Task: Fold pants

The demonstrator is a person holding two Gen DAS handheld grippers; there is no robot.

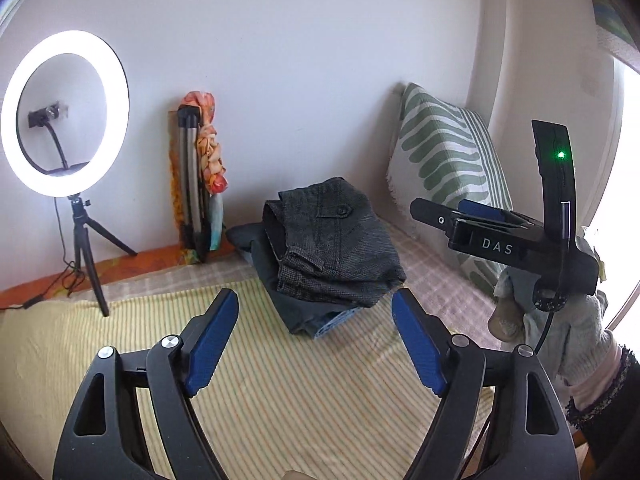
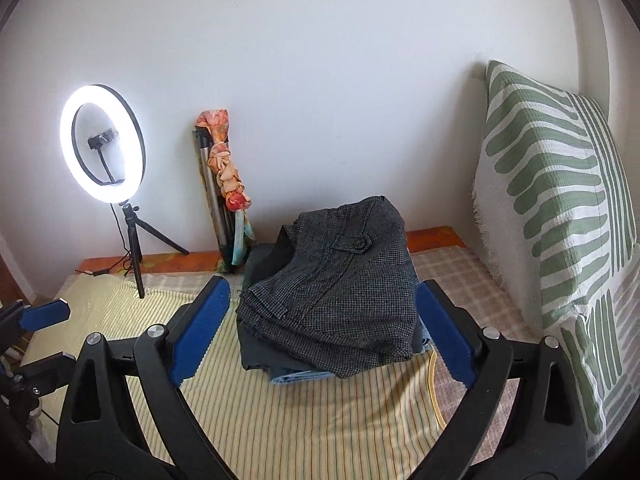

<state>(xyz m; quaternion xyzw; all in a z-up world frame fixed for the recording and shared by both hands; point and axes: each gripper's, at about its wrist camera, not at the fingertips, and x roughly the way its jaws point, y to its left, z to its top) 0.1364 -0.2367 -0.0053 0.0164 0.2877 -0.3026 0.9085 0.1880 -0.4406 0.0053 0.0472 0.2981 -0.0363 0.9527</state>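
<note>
Folded grey tweed pants (image 1: 336, 248) (image 2: 340, 288) lie on top of a small stack of folded dark and blue garments on the yellow striped bed cover (image 1: 280, 392) (image 2: 288, 420). My left gripper (image 1: 314, 312) is open and empty, held a little short of the stack. My right gripper (image 2: 322, 304) is open and empty, its blue pads either side of the stack's near end, not touching it as far as I can tell. The right gripper also shows in the left wrist view (image 1: 480, 216), raised at the right. The left gripper's tips (image 2: 44, 312) show at the left edge of the right wrist view.
A lit ring light on a tripod (image 1: 64, 108) (image 2: 102, 144) stands at the back left. A folded tripod with an orange cloth (image 1: 200, 176) (image 2: 228, 188) leans on the wall. A green-patterned pillow (image 1: 444, 168) (image 2: 560, 208) stands at the right. A gloved hand (image 1: 568, 328) holds the right gripper.
</note>
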